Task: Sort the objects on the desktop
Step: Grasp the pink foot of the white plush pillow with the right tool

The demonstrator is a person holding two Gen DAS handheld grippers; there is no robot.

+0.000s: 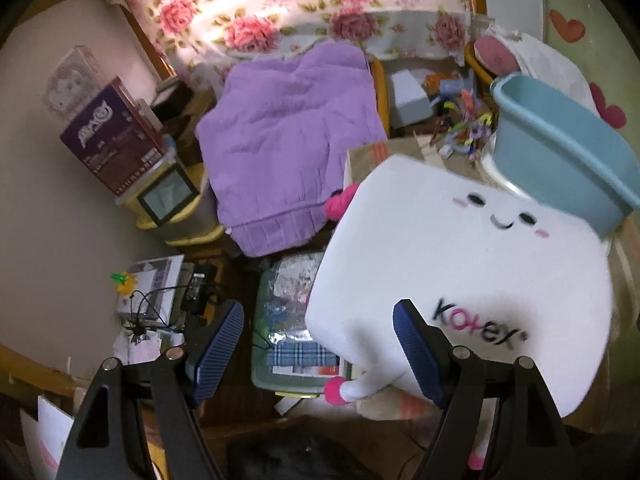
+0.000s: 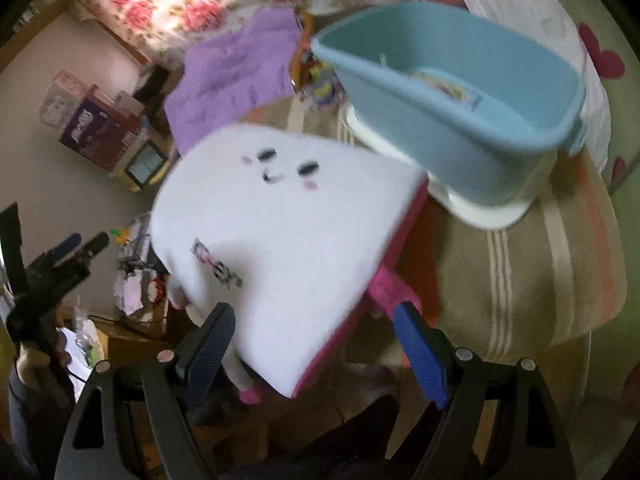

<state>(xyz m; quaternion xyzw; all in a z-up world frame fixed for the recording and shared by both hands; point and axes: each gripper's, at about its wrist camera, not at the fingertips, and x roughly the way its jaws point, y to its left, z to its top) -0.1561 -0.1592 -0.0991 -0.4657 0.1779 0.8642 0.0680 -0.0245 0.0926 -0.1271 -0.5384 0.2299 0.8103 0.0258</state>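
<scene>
Cluttered bedroom: a tabletop (image 2: 520, 264) under a beige striped cloth, a rose-print blanket (image 1: 280, 4) behind, boxes and cables on the floor below.

Left claw (image 1: 320, 354): pads stand well apart, nothing clamped. Its right pad overlaps the lower edge of the plush in that view; whether it touches I cannot tell, and the left pad hangs over the floor clutter.

Right claw (image 2: 316, 354): pads likewise apart and empty, straddling the plush's near corner without visibly pressing it.

Task item: a large white square plush cushion with a stitched smiling face, pink cheeks, printed lettering and pink-tipped stubby limbs (image 1: 460, 280). It lies face up at the near-left edge of the tabletop, partly overhanging, with a pink backing showing along its right side. A light blue plastic tub (image 2: 472, 120) sits just behind it.

Handling, as judged: expect it to be light, soft and compressible, not fragile and not slippery. You will do best to pinch a corner or edge, or take both sides together; the face is too broad for one claw.
</scene>
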